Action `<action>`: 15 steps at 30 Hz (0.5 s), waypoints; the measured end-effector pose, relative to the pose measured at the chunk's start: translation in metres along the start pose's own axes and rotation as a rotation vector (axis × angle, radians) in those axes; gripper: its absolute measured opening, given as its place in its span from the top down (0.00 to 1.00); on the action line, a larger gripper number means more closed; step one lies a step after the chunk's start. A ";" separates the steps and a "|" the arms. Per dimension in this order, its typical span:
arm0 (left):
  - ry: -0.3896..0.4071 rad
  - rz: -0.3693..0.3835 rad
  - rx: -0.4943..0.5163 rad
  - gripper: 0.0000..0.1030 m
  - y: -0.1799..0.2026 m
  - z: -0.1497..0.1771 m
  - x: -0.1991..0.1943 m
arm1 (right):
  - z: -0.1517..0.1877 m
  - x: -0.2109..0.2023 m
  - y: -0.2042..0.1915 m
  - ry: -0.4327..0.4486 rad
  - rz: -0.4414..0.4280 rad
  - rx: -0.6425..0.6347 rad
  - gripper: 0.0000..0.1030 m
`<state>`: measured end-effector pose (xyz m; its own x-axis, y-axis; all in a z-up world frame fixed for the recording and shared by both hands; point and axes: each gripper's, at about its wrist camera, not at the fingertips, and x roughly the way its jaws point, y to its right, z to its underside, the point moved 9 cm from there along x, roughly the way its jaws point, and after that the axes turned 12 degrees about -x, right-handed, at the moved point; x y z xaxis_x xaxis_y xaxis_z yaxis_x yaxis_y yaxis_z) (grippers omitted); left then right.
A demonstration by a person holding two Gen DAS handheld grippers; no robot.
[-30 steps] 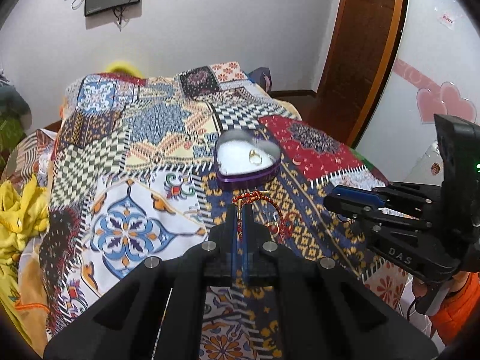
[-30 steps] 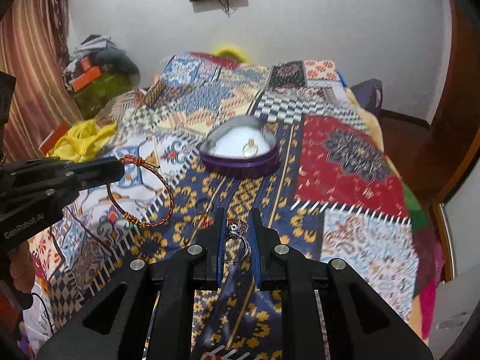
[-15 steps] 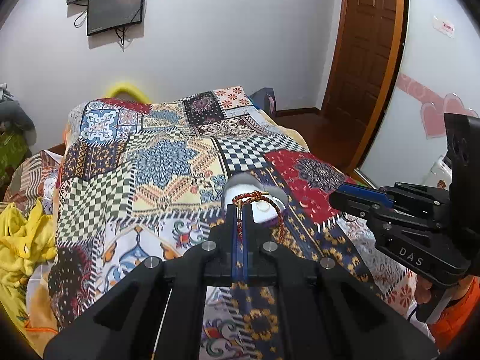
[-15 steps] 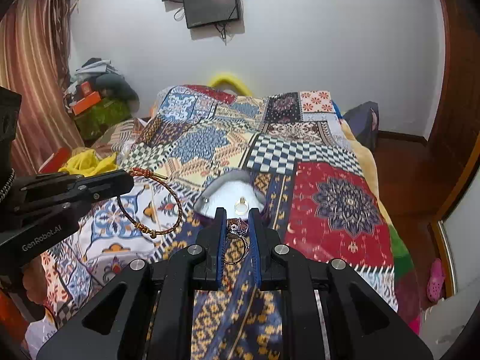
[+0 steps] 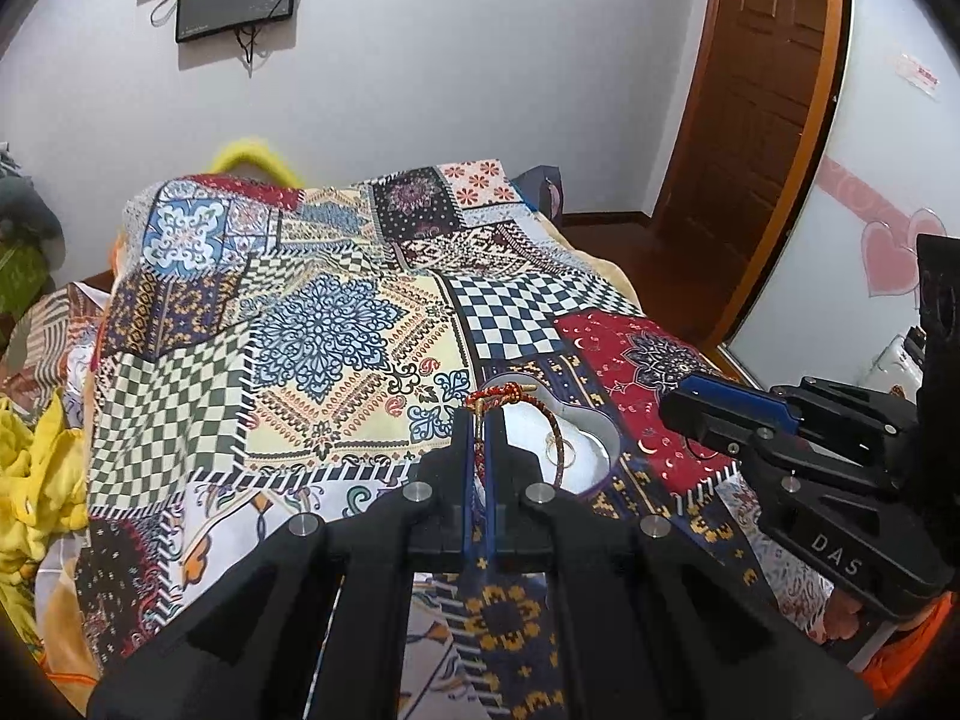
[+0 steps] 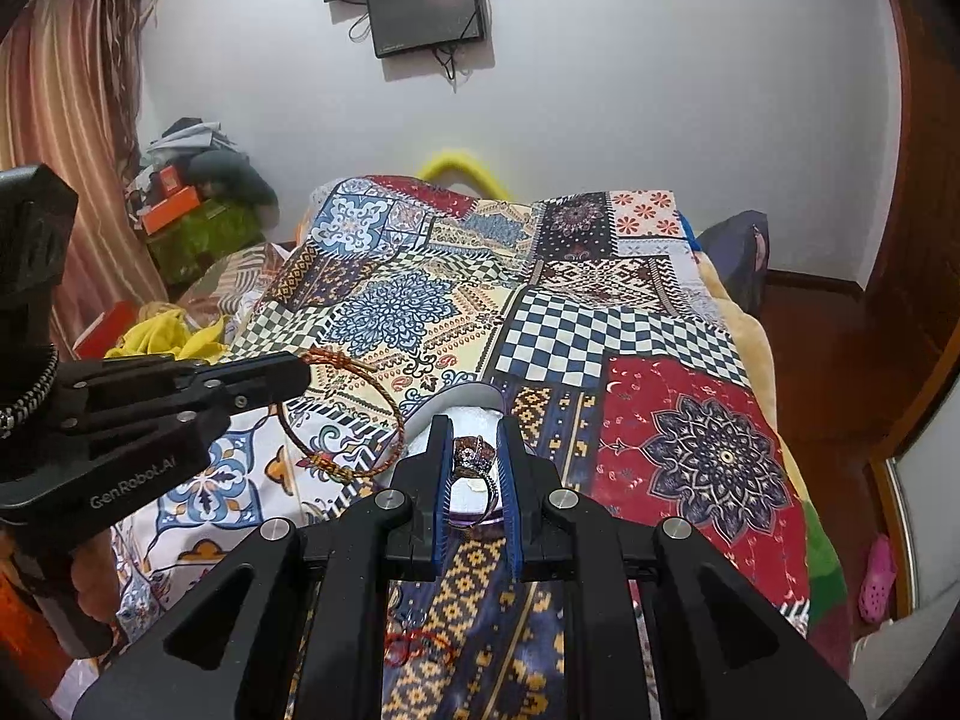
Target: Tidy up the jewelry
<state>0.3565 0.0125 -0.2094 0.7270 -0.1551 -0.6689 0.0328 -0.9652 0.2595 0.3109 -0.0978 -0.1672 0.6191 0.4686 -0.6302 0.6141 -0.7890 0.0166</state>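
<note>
On the bed (image 5: 336, 324), near its near edge, a heart-shaped box (image 5: 591, 462) with a white lining is seen, and since a second ago it has come much closer under both tools: it then lay well ahead of them, whereas now it is partly hidden behind the tips of each. The cameras have also been tilted up since then, so that more wall and the screens (image 6: 426, 12) are shown.

The left tongs (image 5: 478, 420) are closed on a red-and-gold bracelet (image 5: 555, 438), which is pinched at its knotted end between nearly touching jaws. The right tongs (image 6: 474, 450) are clamped on a ring (image 6: 474, 462) with a dark clustered top, held across a narrow gap. A small gold ring (image 5: 569, 454) is seen lying inside the box.

The bed is covered by a patchwork spread of checks, medallions and red panels. A white wall is seen behind it, a brown door (image 5: 762, 90) to the right, pink hearts (image 5: 894, 252) on a pale panel, a striped curtain (image 6: 66, 138) and piled clutter at the left, and yellow cloth (image 5: 30, 480) beside the bed.

The bracelet is hung as a loop from the left tips, and in the right view its plane is seen nearly face-on, the loop drooping down and to the right towards the box. The held ring is set upright, its top turned up and away from the camera, its band hanging below between the jaws.
</note>
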 end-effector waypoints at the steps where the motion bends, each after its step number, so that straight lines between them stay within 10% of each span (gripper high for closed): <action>1: -0.008 0.001 -0.002 0.99 0.000 0.000 0.004 | 0.000 0.003 0.000 -0.004 -0.003 -0.002 0.87; 15: -0.109 0.009 -0.004 0.99 -0.005 0.008 0.057 | 0.002 0.051 0.000 -0.096 -0.083 -0.038 0.87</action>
<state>0.3924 0.0067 -0.2546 0.6487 -0.1862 -0.7379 0.0291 -0.9628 0.2685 0.3413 -0.0748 -0.2006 0.5169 0.4901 -0.7018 0.6804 -0.7327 -0.0106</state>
